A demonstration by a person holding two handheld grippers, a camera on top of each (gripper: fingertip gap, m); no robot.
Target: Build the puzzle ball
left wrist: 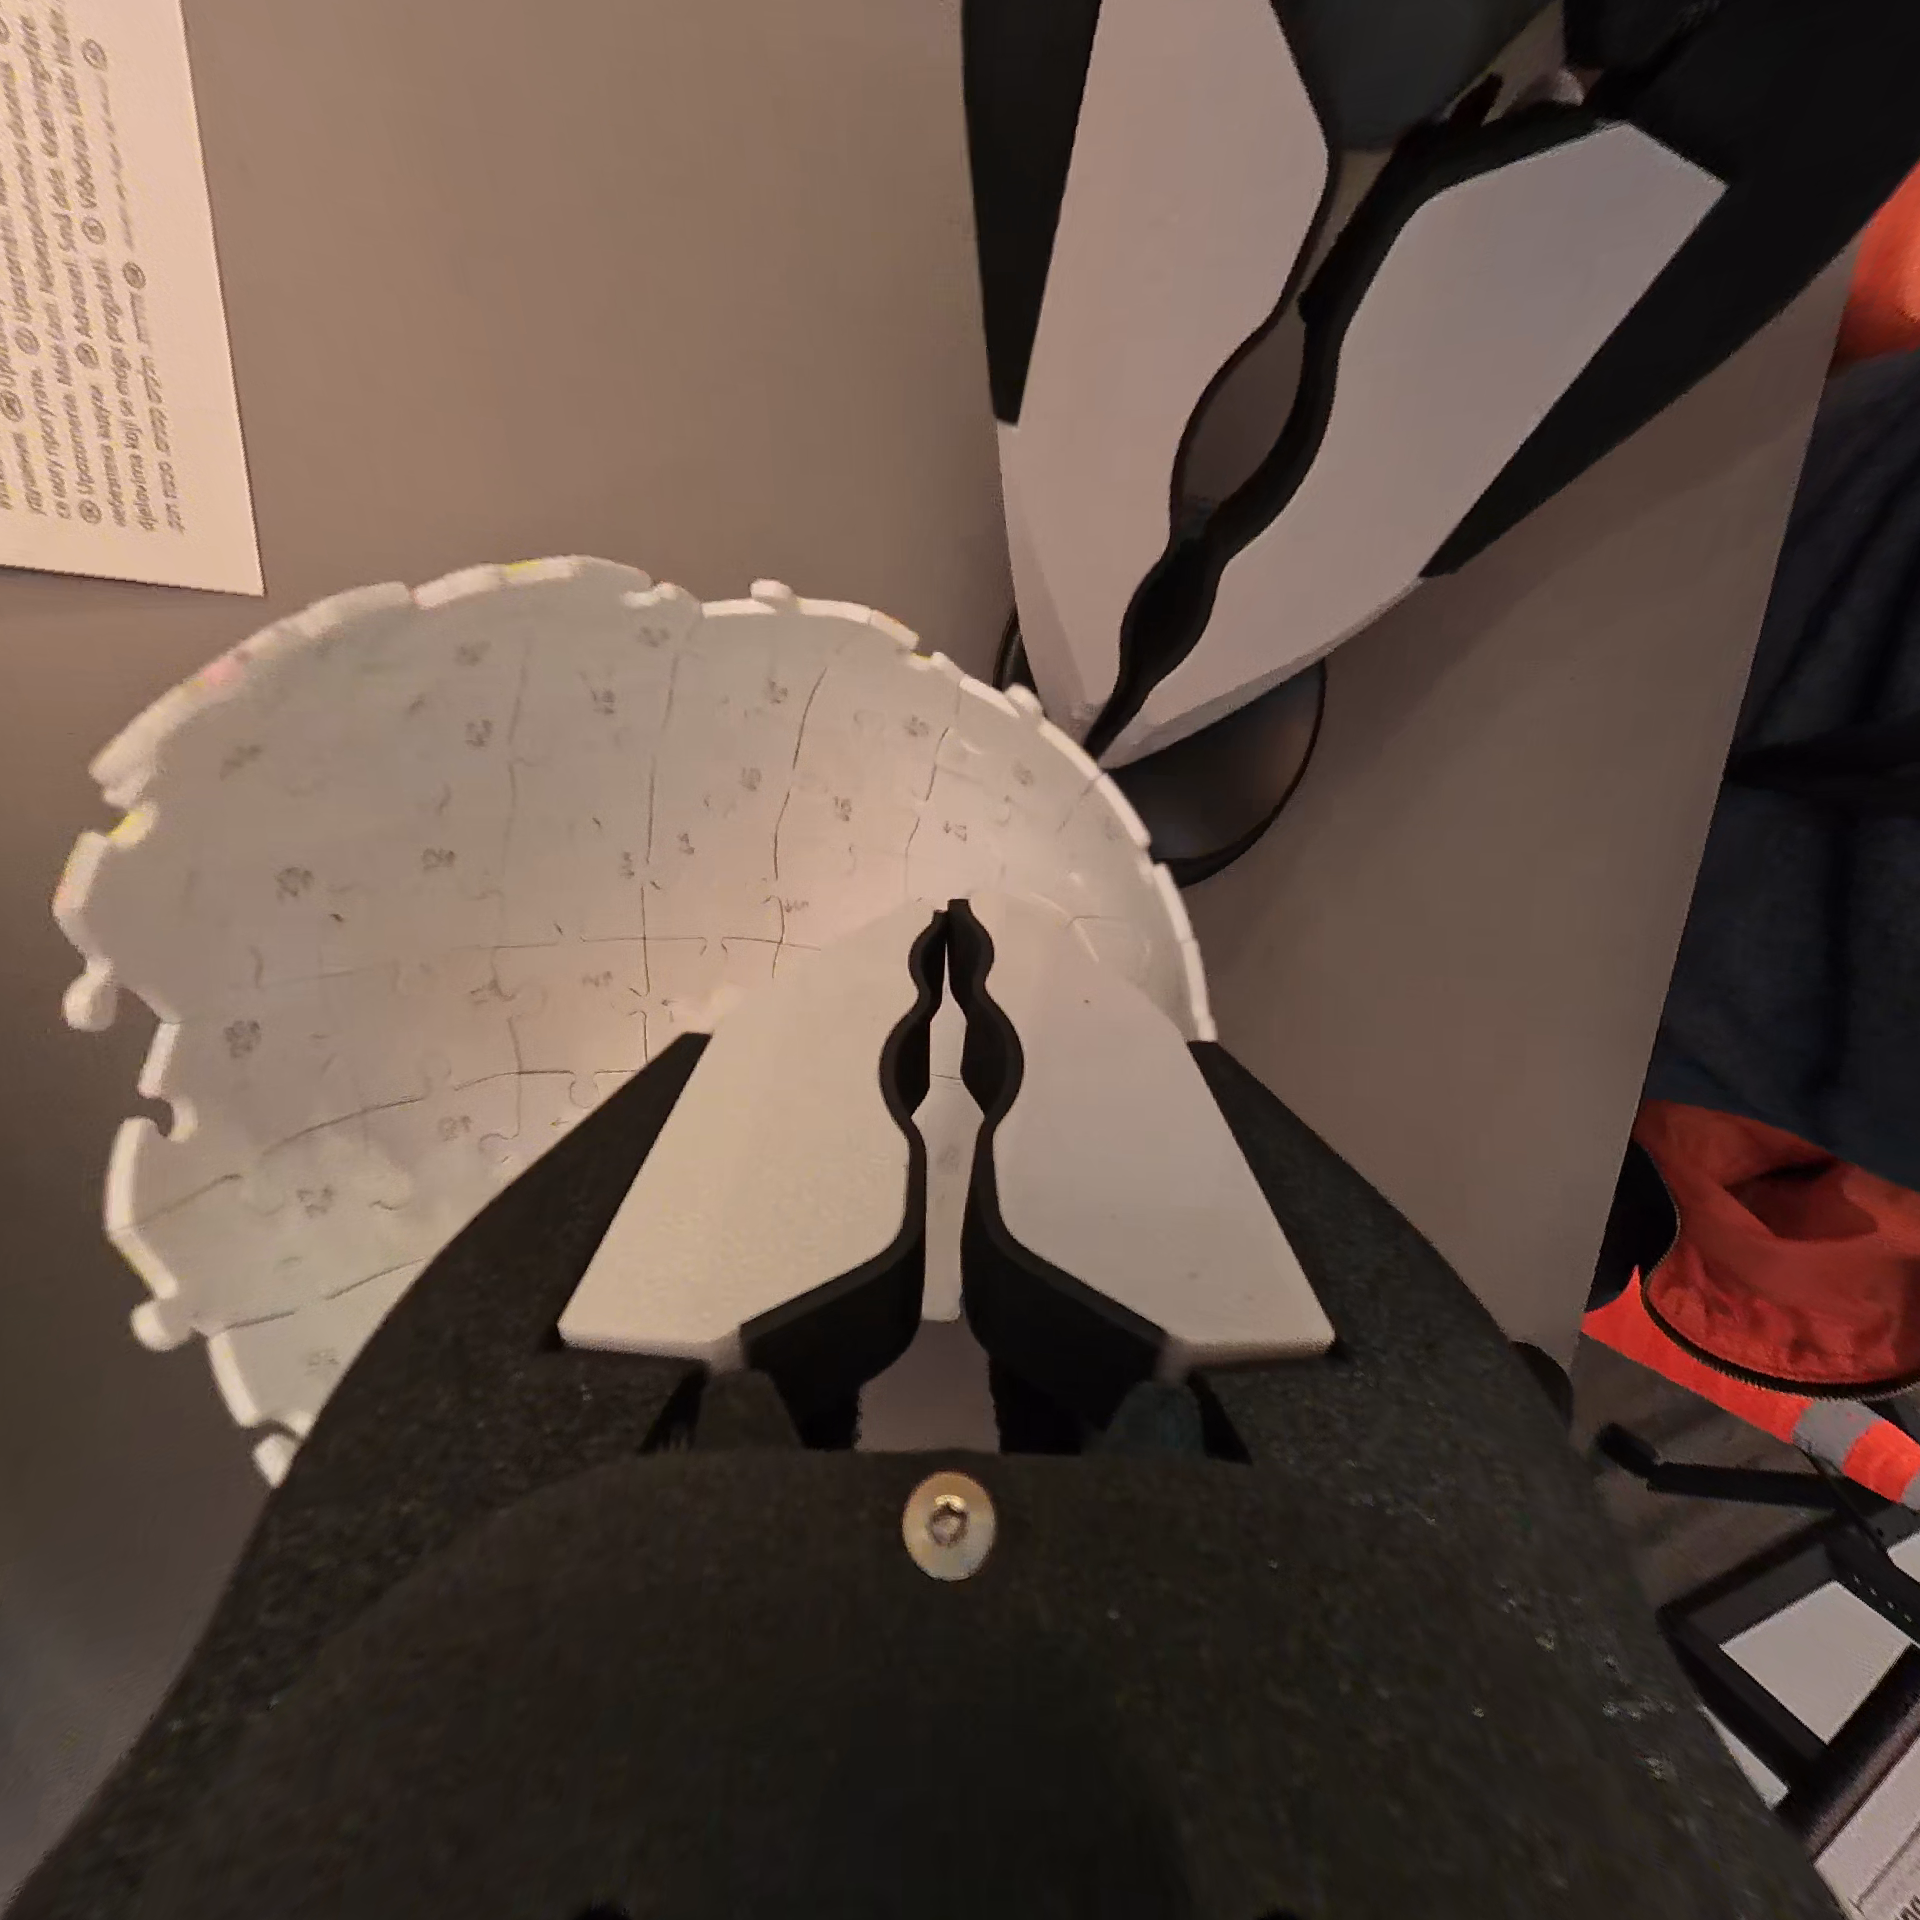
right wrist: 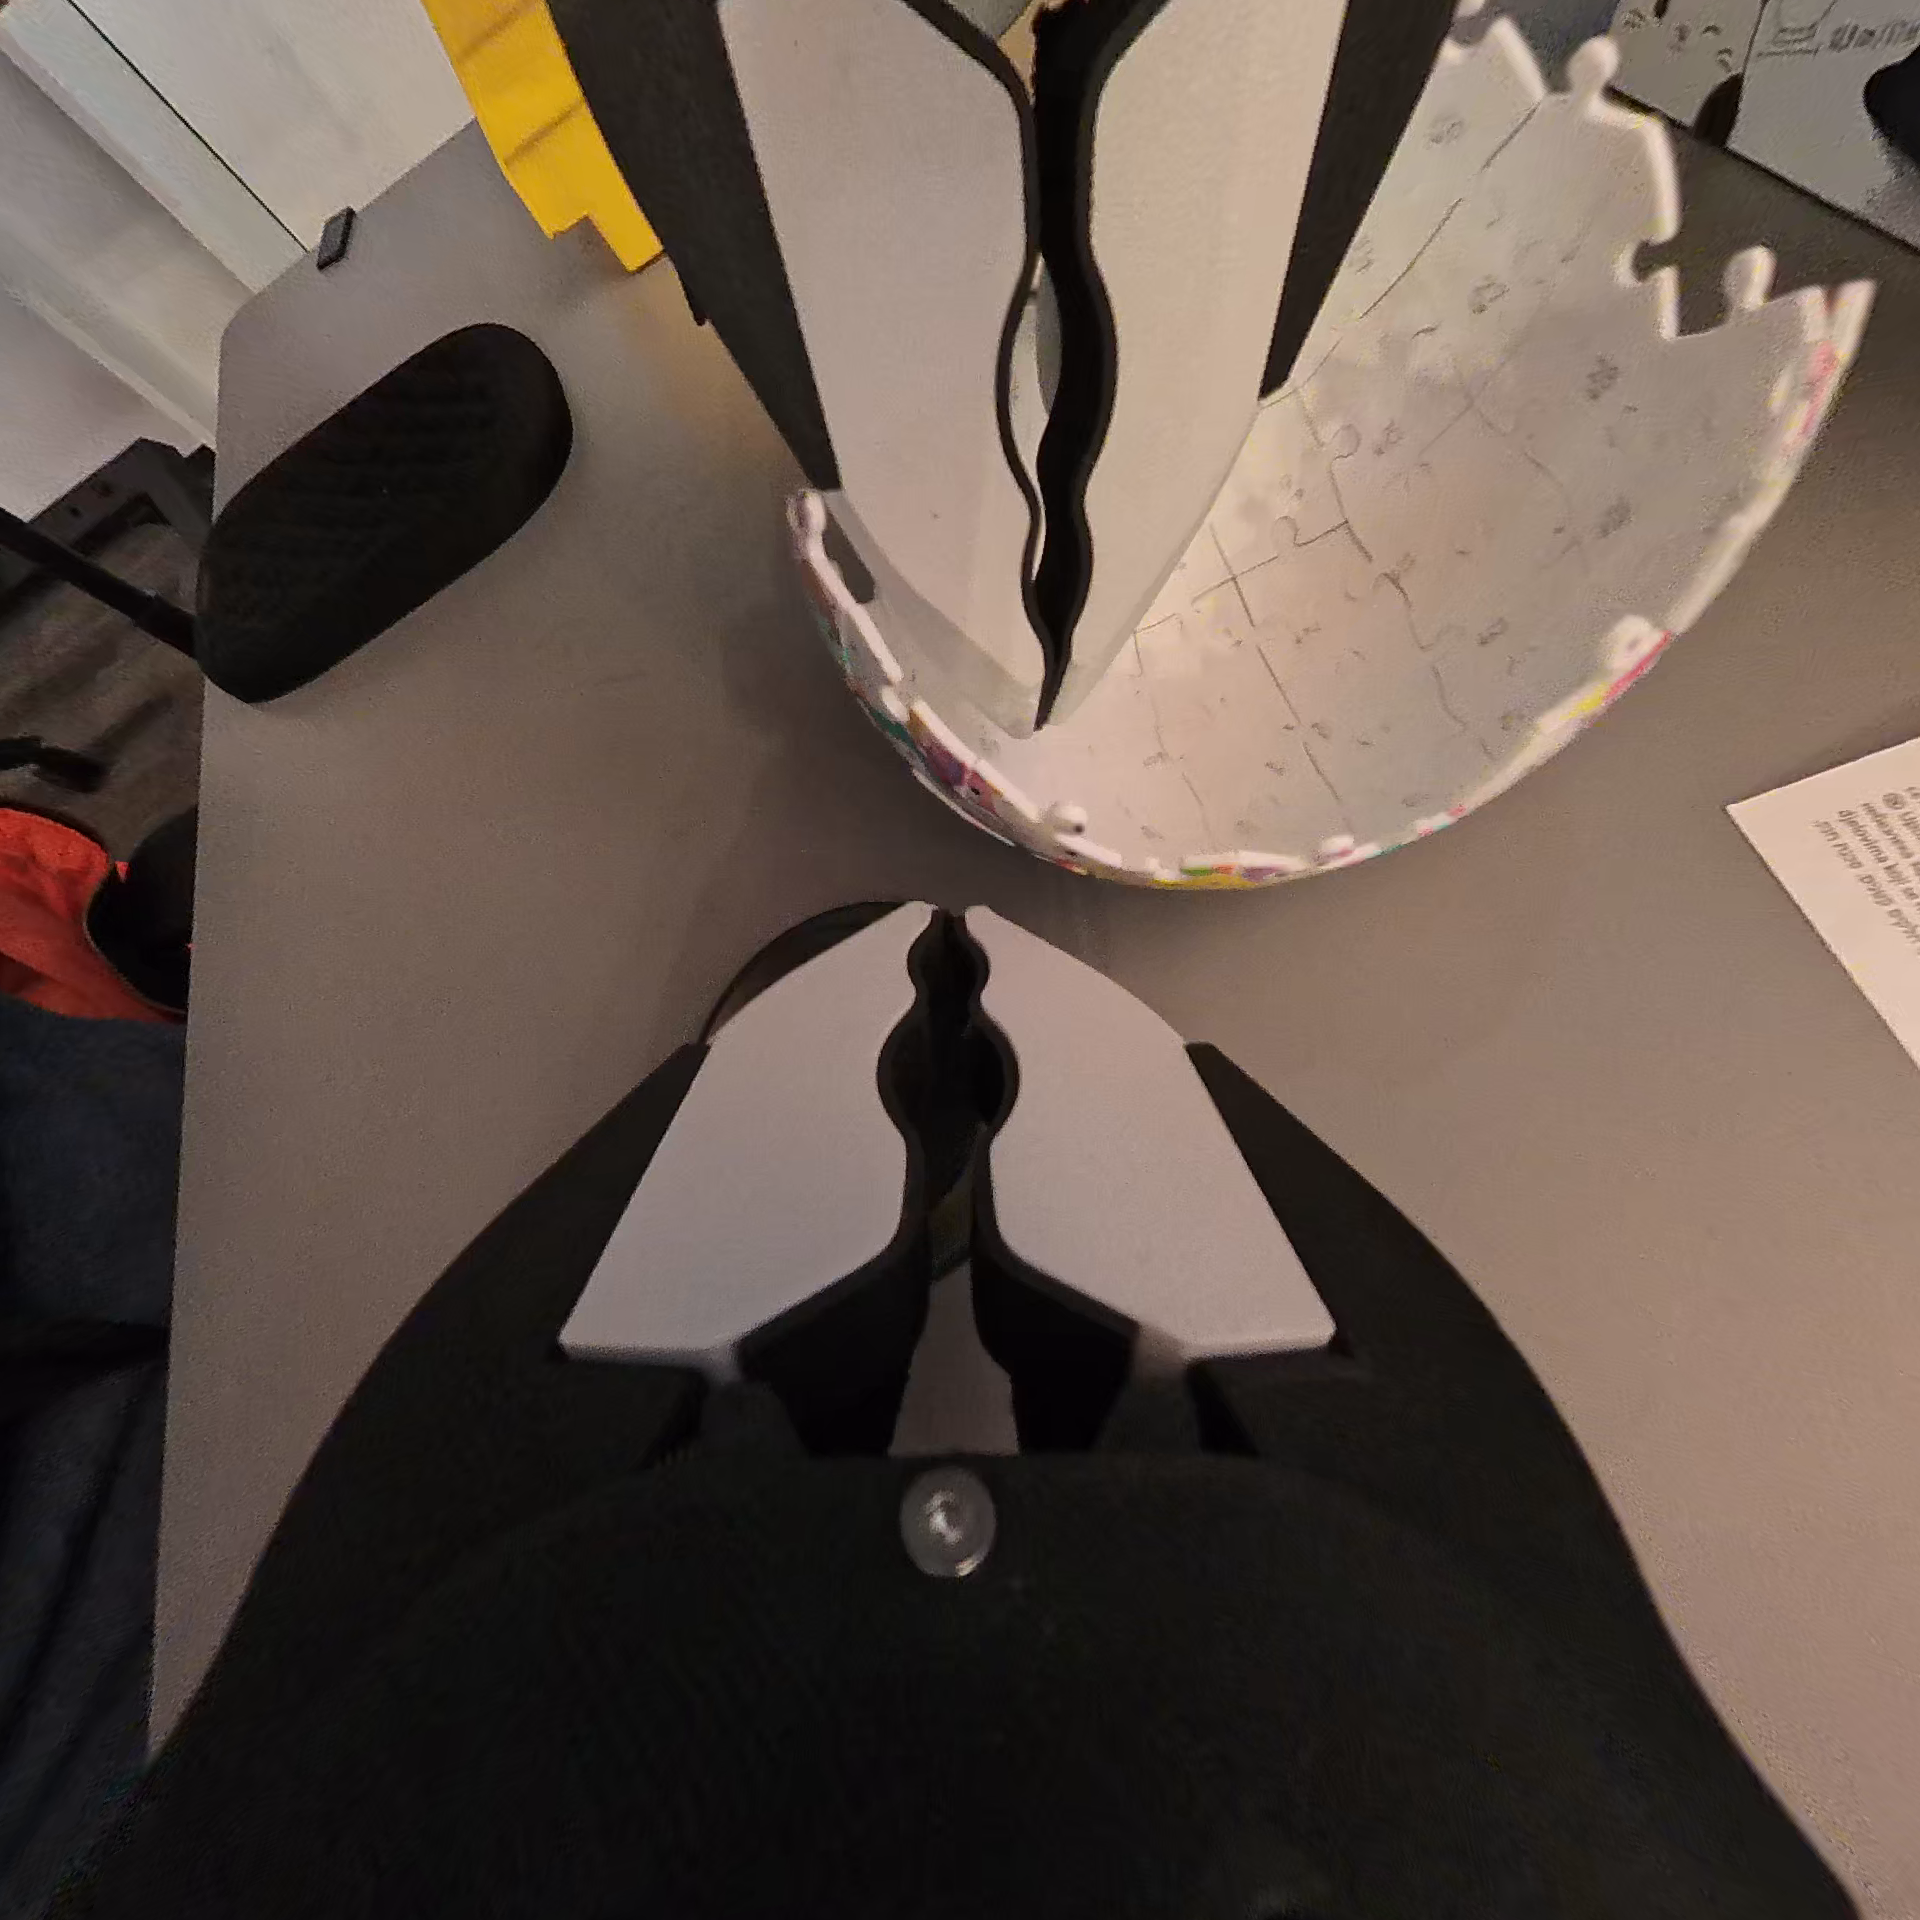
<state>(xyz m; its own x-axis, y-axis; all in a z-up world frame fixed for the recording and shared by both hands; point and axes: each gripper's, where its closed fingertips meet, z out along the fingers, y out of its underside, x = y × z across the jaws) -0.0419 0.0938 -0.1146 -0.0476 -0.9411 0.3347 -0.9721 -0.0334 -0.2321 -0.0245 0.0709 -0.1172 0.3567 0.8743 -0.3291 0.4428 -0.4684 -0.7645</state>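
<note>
- The half-built puzzle ball [left wrist: 582, 935] sits on the grey counter [right wrist: 520, 831]. It looks light, thin-walled and fragile, best pinched at its rim.
- Its inside is white with faint numbers and its outside is coloured.
- The left tool [left wrist: 954, 912], clenched, appears to grip the shell's wall.
- The right tool [right wrist: 943, 914] sits just beside the ball, clenched, seemingly on a dark disc.

Grey table [right wrist: 520, 831] – white wall [right wrist: 62, 312] (left), dim

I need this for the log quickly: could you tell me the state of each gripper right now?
Left gripper: shut, tips inside the white half-built puzzle-ball shell; grip unclear.
Right gripper: shut, nothing visibly held.
</note>
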